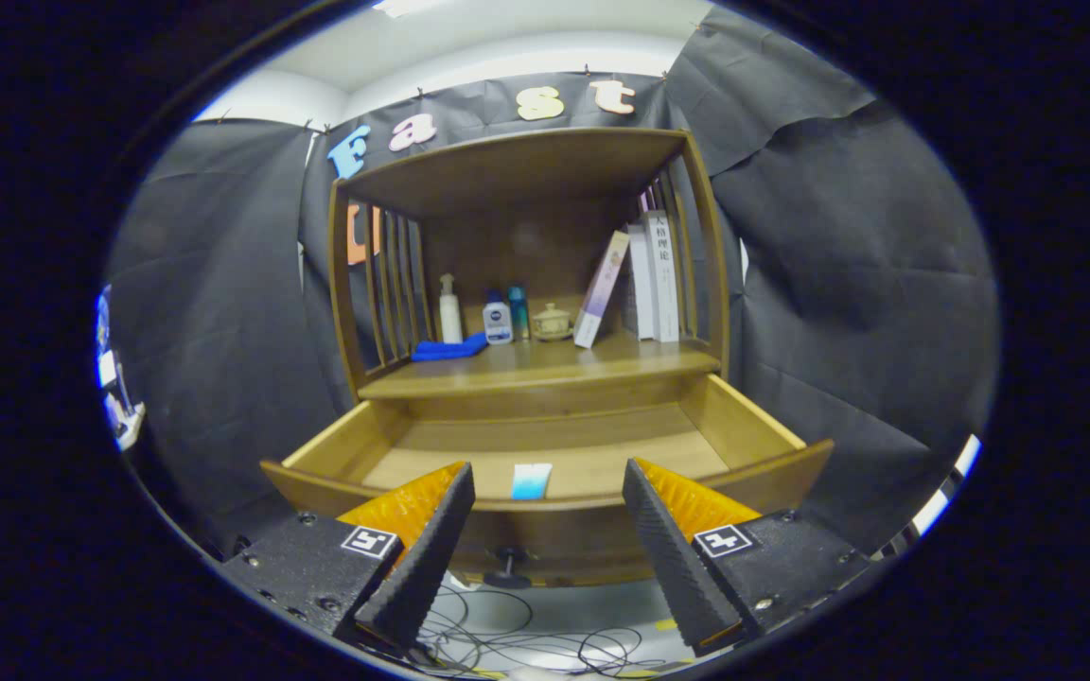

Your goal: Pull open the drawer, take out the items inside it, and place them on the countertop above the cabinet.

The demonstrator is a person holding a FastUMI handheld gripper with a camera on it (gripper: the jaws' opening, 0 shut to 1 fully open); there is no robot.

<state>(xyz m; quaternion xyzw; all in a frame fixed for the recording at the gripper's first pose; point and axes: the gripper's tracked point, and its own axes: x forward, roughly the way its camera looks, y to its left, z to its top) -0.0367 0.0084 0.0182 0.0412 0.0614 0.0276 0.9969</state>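
Claw (548,539) wide and empty, hanging just before the pulled-out drawer (753,430) of the cabinet (526,170), under the counter (545,369). One flat blue packet (532,480) lies against the front wall; diving steeply could jam a finger on that rim.

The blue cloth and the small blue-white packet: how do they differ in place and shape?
The blue cloth lies crumpled on the countertop beside the bottles; the blue-white packet lies flat in the open drawer, between the open gripper fingers. The cloth is all blue; the packet fades from white to blue. Neither is held.
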